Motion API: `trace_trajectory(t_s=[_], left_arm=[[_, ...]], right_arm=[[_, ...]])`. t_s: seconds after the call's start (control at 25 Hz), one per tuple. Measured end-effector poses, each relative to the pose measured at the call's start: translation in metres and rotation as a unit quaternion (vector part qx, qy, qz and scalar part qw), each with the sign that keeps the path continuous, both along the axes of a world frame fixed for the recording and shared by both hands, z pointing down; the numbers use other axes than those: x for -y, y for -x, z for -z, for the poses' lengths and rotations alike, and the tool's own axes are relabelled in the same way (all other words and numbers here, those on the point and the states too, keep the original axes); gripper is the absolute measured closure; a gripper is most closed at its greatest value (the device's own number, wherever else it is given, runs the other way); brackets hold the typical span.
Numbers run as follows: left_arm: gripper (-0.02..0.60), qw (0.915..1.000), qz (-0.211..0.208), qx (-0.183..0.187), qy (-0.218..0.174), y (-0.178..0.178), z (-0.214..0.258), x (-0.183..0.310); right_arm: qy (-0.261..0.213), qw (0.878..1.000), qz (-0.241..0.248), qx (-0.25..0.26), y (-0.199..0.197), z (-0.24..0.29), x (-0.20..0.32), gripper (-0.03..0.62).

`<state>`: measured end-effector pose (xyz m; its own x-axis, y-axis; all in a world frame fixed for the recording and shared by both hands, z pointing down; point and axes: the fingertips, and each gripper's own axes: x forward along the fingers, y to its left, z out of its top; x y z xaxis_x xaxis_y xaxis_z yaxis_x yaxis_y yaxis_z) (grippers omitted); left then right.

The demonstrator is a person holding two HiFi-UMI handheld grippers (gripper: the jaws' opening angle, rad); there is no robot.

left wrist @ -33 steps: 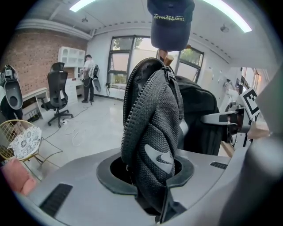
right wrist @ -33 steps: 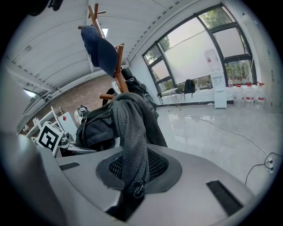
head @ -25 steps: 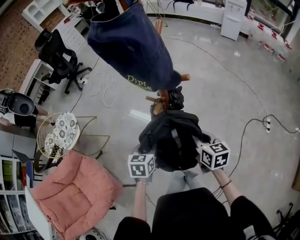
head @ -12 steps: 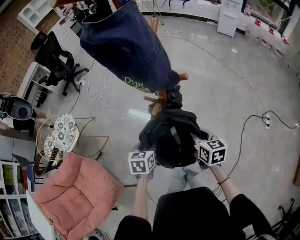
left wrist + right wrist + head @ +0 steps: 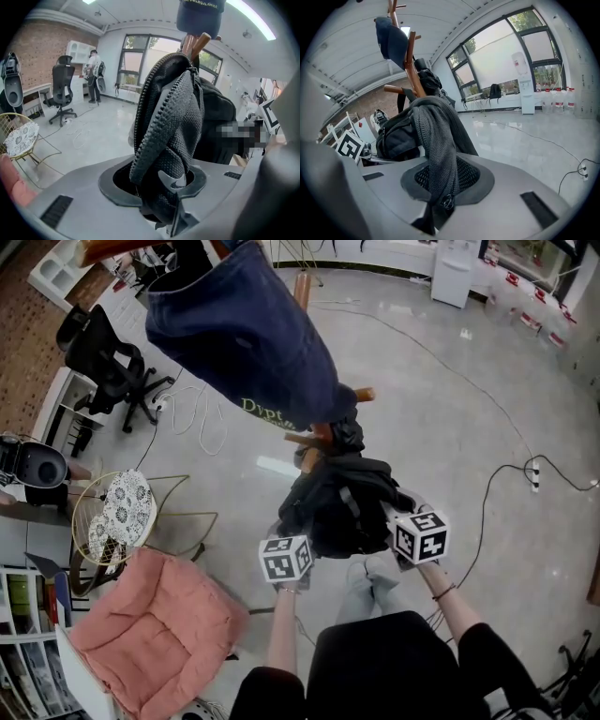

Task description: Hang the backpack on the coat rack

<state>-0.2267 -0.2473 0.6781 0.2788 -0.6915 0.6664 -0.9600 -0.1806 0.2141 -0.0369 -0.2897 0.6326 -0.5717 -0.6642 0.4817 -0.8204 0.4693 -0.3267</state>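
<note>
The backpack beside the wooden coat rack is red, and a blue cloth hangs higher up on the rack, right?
Not red. The head view shows the backpack is black. It is beside the wooden coat rack, and a blue cloth does hang higher up on the rack.

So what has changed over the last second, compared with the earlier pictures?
The left hand-held gripper and the right hand-held gripper carried the backpack slightly nearer the coat rack and drew a little closer together. The left one's jaws are opening a little, fabric still between them. Both keep hold of the backpack; the cap stays on the rack.
</note>
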Motion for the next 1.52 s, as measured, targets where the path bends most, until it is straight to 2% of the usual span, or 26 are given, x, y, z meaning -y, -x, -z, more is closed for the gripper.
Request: trace_trajectory(t_s=[0.64,0.68,0.76,0.88,1.08,1.32,1.52], left_arm=[[0.377,0.9994,0.024,-0.012,-0.022,0.008,-0.006,0.017],[0.368,0.9993,0.026,-0.014,-0.024,0.008,-0.005,0.017],[0.351,0.9990,0.033,-0.017,-0.025,0.008,-0.005,0.018],[0.277,0.9987,0.040,-0.023,-0.020,0.006,-0.008,0.016],[0.252,0.9984,0.051,-0.020,-0.015,0.007,-0.010,0.007],[0.250,0.9980,0.059,-0.006,-0.021,0.012,0.002,-0.007],[0.250,0.9974,0.067,-0.001,-0.027,0.017,0.021,-0.026]], right_arm=[[-0.004,1.000,0.005,-0.013,0.003,-0.010,0.007,0.542],[0.003,1.000,0.003,-0.011,0.003,-0.012,0.007,0.533],[0.023,1.000,-0.002,0.000,0.005,-0.017,0.006,0.456],[0.030,1.000,-0.002,0.007,0.008,-0.019,0.002,0.407],[0.011,1.000,-0.001,0.016,0.007,-0.007,-0.002,0.379],[-0.011,0.999,0.044,0.007,0.005,0.011,-0.022,0.372],[-0.010,0.997,0.064,0.036,0.003,0.032,-0.040,0.372]])
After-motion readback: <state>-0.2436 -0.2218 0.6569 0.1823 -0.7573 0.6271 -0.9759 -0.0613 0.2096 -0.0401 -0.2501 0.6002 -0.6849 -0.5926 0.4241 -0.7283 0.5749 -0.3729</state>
